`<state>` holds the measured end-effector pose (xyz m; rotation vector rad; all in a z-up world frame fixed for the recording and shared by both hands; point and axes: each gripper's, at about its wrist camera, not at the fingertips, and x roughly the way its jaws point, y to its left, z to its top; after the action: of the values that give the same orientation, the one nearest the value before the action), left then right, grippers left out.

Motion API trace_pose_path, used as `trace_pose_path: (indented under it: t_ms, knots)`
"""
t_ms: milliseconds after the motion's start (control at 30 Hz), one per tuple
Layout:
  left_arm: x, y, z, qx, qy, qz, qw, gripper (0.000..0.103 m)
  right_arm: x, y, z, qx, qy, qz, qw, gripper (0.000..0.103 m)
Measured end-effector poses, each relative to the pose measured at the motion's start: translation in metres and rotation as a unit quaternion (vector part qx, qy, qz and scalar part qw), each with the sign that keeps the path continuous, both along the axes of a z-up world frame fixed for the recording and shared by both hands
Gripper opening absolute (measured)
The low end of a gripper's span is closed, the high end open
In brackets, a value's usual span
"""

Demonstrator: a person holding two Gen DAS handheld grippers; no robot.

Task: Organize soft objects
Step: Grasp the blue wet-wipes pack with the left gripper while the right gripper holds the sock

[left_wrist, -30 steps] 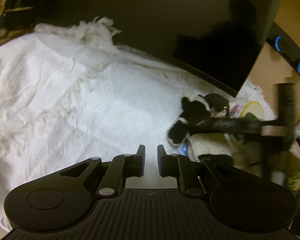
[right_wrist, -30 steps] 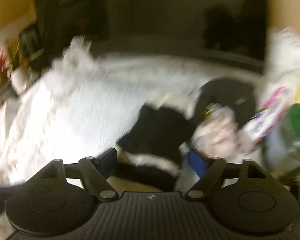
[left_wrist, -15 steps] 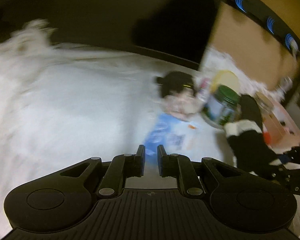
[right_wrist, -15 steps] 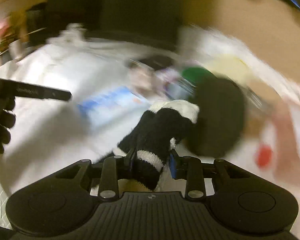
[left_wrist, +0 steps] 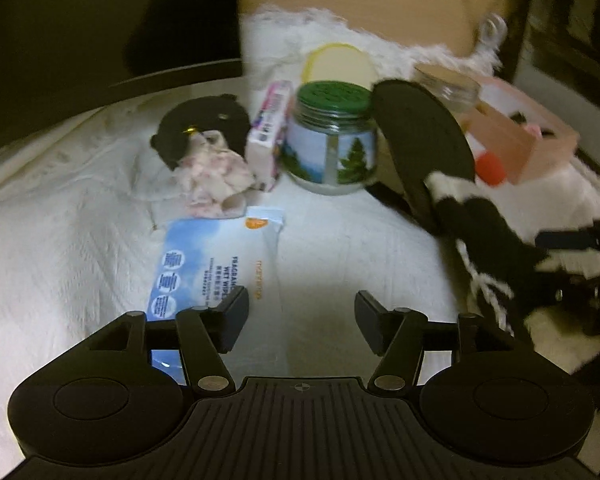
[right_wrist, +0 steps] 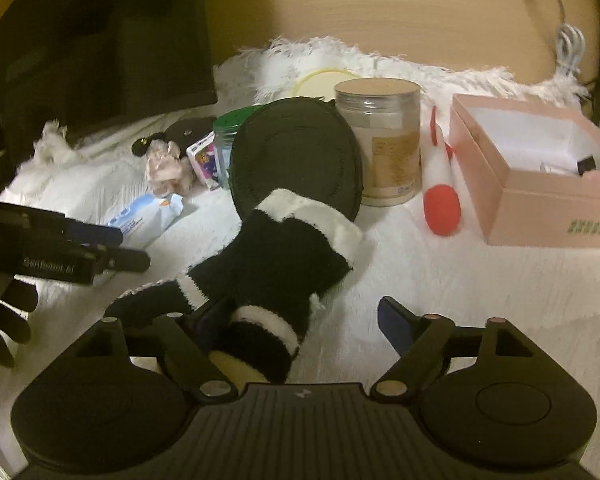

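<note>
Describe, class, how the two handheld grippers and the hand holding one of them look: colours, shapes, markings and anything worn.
Both are black plastic. The left gripper has a ribbed base, two round discs, silver pivot screws and flat dark-blue pads. The right gripper matches it. Seen from the right wrist, the left one bears pale lettering on its side, and the hand wears a black glove.

White bedspread (right_wrist: 440, 280) w/ sock (right_wrist: 276, 264), wipes (left_wrist: 216, 264), jars (left_wrist: 332, 140).

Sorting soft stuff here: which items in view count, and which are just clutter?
Soft, part of the job:
black-and-white sock
pink scrunchie
black slipper

Lying about:
green-lidded jar
wet wipes pack
clear jar
pink box
small carton
</note>
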<state>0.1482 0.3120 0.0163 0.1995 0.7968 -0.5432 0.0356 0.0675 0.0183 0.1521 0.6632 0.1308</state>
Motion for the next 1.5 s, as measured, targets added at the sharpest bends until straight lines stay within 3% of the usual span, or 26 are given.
trace_pose_path:
  t_ms: [133,267,333,433,567,600,700,800,933,1067,1200,1267,1433,1500]
  knots:
    - [-0.002,-0.001,0.002,0.012,0.000,-0.003,0.9999,0.062,0.003,-0.017,-0.013,0.049,0.000,-0.007,0.999,0.095]
    - [0.000,0.007,0.004,0.048,-0.038,0.064,0.9961,0.064,0.003,-0.017,-0.015,0.051,-0.003,-0.003,0.999,0.098]
    - [0.008,0.016,0.003,0.047,-0.030,0.083,0.9949,0.064,0.004,-0.016,-0.016,0.052,-0.003,-0.002,0.999,0.099]
    - [0.020,0.027,0.003,0.019,-0.008,0.084,0.9963,0.064,0.004,-0.017,-0.016,0.054,-0.004,-0.002,0.999,0.099]
    - [0.032,0.029,0.003,-0.008,0.012,0.048,0.9988,0.083,0.004,-0.018,-0.017,0.058,-0.006,-0.002,0.998,0.100]
    - [0.034,0.027,0.003,-0.010,0.016,0.038,0.9991,0.083,0.004,-0.018,-0.017,0.059,-0.006,-0.002,0.998,0.100]
    - [0.036,0.021,0.004,-0.003,0.016,0.028,0.9995,0.080,0.004,-0.020,-0.017,0.064,-0.007,-0.001,0.998,0.100]
    - [0.036,0.019,-0.001,0.045,-0.014,0.058,0.9972,0.084,0.004,-0.020,-0.018,0.064,-0.007,0.001,0.998,0.101]
    - [0.047,0.025,-0.006,0.026,0.014,0.068,0.9973,0.086,0.009,-0.016,-0.017,0.051,0.003,0.009,0.999,0.103]
    - [0.056,0.023,-0.013,0.018,0.030,0.066,0.9972,0.089,0.014,-0.016,-0.013,0.052,0.024,0.008,0.998,0.103]
    - [0.056,0.020,-0.013,0.023,0.024,0.062,0.9975,0.089,0.028,-0.016,-0.003,0.061,0.083,0.036,0.994,0.103]
    - [0.054,0.020,-0.011,0.018,0.031,0.056,0.9978,0.084,0.036,-0.017,0.007,0.072,0.111,0.064,0.989,0.091]
    - [0.035,0.018,-0.005,0.024,0.046,0.049,0.9975,0.083,0.024,0.010,0.049,-0.015,0.027,0.024,0.999,0.091]
    - [0.023,0.014,-0.005,0.026,0.048,0.051,0.9972,0.083,0.027,0.025,0.053,-0.032,0.030,0.011,0.999,0.092]
